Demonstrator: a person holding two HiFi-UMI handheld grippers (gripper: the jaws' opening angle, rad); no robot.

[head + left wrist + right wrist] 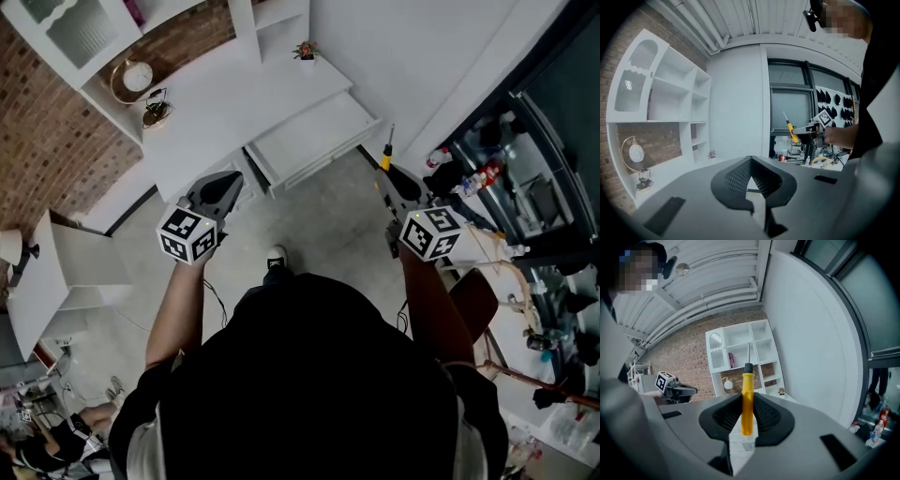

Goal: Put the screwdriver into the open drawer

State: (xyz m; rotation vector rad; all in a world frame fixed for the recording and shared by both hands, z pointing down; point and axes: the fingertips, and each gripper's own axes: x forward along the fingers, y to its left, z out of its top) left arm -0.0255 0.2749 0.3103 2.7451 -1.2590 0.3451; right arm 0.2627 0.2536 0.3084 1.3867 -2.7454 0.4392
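Now the right gripper (747, 420) clamps the yellow screwdriver (747, 399) by its handle, shaft pointing forward, in the air near the open drawer (314, 136), while the left gripper (752, 201) hangs closed and empty.

I'm seeing the screwdriver (747, 399) showing glossy plastic, its shaft probably metal; behind it, rough brick wall (684, 362) and smooth white shelves (764, 348).

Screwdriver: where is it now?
The screwdriver is clamped in the right gripper, right side of the head view, just right of the open drawer.
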